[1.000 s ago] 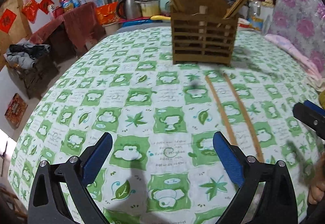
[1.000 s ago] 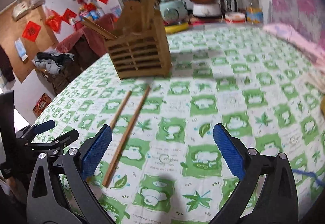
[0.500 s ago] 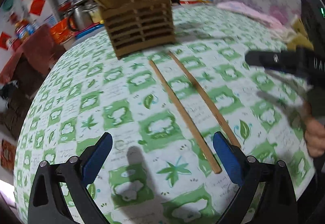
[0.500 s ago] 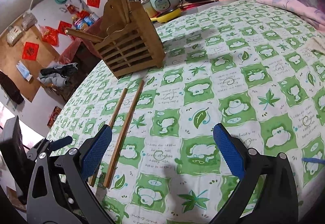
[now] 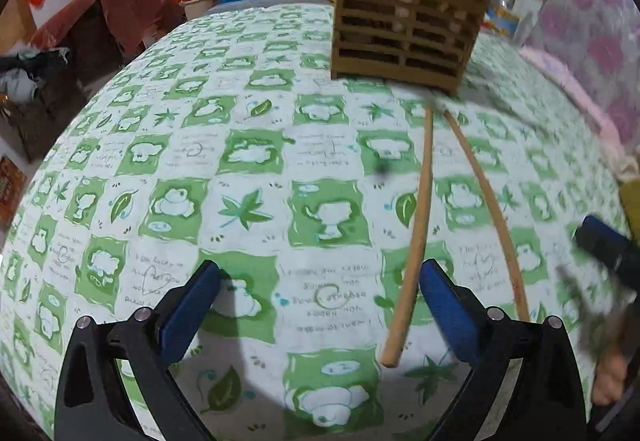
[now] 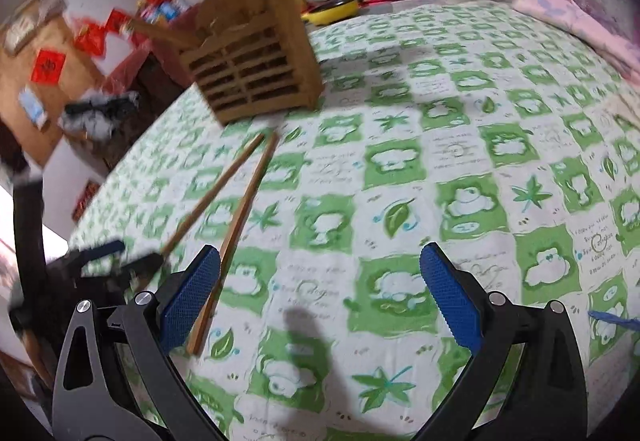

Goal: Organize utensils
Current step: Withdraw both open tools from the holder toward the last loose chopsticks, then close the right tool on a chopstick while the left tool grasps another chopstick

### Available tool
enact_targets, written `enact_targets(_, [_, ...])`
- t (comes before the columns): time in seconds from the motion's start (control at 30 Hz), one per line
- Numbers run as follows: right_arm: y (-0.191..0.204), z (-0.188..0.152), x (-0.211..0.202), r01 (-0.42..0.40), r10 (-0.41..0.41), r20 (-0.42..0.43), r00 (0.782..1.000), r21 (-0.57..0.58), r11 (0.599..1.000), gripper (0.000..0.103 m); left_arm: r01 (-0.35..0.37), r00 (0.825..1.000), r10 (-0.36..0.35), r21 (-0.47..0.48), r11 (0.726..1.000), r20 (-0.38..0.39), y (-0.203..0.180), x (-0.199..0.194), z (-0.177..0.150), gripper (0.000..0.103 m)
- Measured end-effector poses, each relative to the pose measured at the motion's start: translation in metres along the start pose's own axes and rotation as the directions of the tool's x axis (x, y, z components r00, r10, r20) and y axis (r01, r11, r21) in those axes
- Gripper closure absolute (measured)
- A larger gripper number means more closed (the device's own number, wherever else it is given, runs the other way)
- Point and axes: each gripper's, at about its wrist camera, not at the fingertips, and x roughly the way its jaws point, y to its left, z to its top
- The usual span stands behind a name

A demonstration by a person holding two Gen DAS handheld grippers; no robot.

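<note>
While spread, fingers [image 5: 444, 305] beside chopstick [image 5: 416, 233]

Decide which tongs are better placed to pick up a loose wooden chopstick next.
Probably the left tongs: open, with one loose wooden chopstick ending just inside the right finger. The right tongs, also open, have both chopsticks off to their left.

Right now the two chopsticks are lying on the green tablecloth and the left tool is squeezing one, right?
Not squeezing. In the left wrist view the left tool is open and empty; both chopsticks lie loose on the green tablecloth.
</note>
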Motion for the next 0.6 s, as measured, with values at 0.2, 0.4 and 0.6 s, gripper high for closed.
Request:
enact_targets(0.2, [0.055,-0.016,0.000,0.082,-0.085,0.001,0.996,-0.286,0.955,0.007,-0.046,0.999,0.047,0.044,0.998,-0.011,-0.008,0.004,0.001,0.006])
enact_targets(0.4, [0.068,-0.017,0.017,0.076,-0.111,-0.079,0.991,-0.363,0.929,0.021,-0.012,1.000,0.012,0.017,1.000,0.001,-0.003,0.000,-0.002,0.006])
enact_targets(0.6, [0.049,-0.012,0.014,0.039,-0.071,-0.097,0.993,-0.300,0.953,0.057,-0.023,1.000,0.023,0.029,0.999,-0.001,-0.005,0.000,-0.002,0.006])
